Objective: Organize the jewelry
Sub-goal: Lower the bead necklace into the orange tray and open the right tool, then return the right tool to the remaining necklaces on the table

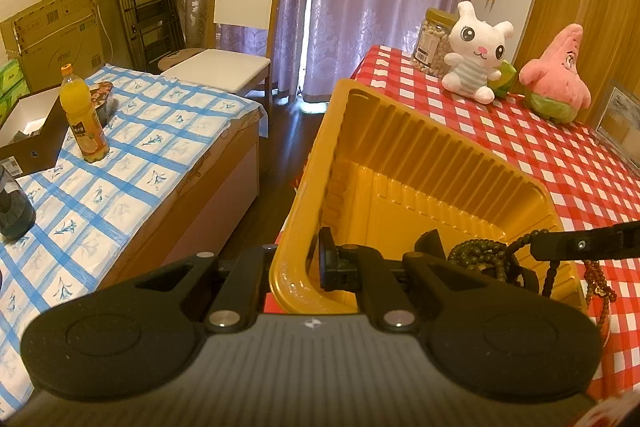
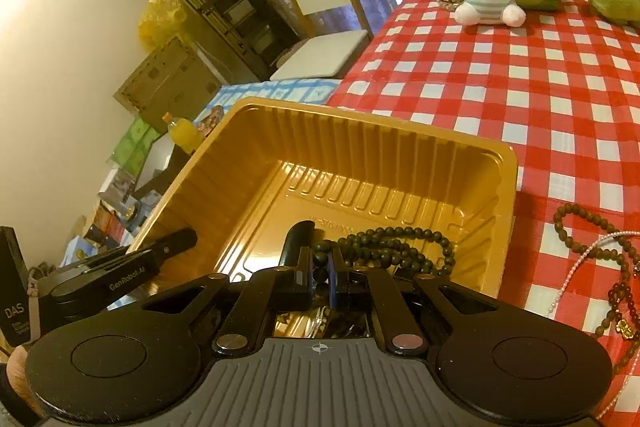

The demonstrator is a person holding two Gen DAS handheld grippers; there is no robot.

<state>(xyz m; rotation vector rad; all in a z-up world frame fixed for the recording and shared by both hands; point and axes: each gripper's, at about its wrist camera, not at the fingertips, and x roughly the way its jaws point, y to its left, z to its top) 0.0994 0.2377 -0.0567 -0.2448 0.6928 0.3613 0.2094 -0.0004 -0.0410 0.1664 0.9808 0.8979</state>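
Note:
A gold plastic tray (image 1: pixel 400 147) sits at the near left corner of the red checked table, also in the right wrist view (image 2: pixel 360 155). My left gripper (image 1: pixel 380 247) is open with its jaws spread inside the tray near its rim. My right gripper (image 2: pixel 318 273) is shut on a dark bead necklace (image 2: pixel 384 247) and holds it low inside the tray; the same beads (image 1: pixel 484 259) pile by the right finger (image 1: pixel 580 245) in the left view. More bead strings (image 2: pixel 612 267) lie on the cloth to the right of the tray.
Plush toys, a white rabbit (image 1: pixel 478 51) and a pink star (image 1: pixel 560 75), stand at the back of the table with a jar (image 1: pixel 432 41). A lower table with a blue checked cloth (image 1: pixel 120 163) and an orange bottle (image 1: pixel 82 115) stands to the left.

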